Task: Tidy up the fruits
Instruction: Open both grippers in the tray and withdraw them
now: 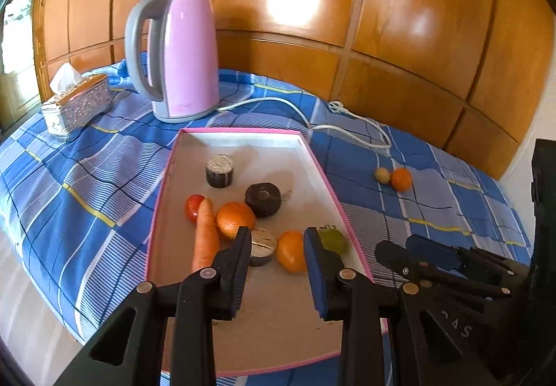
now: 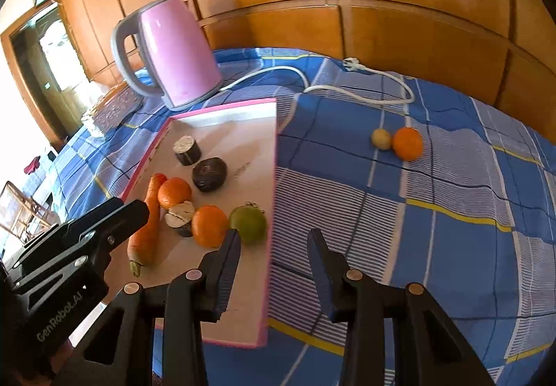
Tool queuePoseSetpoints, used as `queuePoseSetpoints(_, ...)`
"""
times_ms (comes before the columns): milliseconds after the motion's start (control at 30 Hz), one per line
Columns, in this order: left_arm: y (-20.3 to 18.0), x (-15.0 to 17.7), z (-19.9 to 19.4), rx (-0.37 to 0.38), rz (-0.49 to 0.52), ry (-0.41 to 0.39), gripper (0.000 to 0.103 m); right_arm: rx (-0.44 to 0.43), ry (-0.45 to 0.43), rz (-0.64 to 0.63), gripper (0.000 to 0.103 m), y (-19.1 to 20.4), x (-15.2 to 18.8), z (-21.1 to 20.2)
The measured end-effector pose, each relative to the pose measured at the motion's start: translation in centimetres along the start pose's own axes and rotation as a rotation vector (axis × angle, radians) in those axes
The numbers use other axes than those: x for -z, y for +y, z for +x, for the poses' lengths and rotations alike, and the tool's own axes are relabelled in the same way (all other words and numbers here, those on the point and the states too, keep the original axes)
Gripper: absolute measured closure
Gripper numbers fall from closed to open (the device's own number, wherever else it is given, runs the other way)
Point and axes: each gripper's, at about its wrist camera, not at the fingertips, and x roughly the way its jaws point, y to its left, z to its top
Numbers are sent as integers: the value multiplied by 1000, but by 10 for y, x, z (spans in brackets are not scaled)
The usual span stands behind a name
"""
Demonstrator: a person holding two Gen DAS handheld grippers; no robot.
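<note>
Both claws stand apart, holding nothing. The left gripper (image 1: 277, 240) hovers low in the frame over the pink-rimmed tray (image 1: 239, 132), which holds a carrot (image 1: 205, 236), a tomato (image 1: 193, 207), two oranges and a green fruit (image 2: 248, 224). The right gripper (image 2: 274, 241) hangs over the tray's right edge. An orange (image 2: 407, 143) and a small yellow fruit (image 2: 381, 138) touch each other on the blue checked cloth (image 2: 451, 212), right of center. A pink kettle (image 1: 180, 56) stands upper left.
</note>
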Motion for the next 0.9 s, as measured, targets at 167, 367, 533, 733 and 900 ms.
queuePoseSetpoints(167,-14,4,2,20,38,16,71,21,0,35,63,-15,4,-2)
queuePoseSetpoints(367,-31,7,7,46,81,35,71,46,-2,76,63,-32,8,-4)
queuePoseSetpoints(533,-45,7,12,66,115,47,71,71,1,113,63,-48,11,-4)
queuePoseSetpoints(733,-61,3,19,93,145,56,71,107,10,156,63,-69,15,-4)
queuePoseSetpoints(900,-72,-2,28,109,159,64,71,138,20,199,63,-89,18,-1)
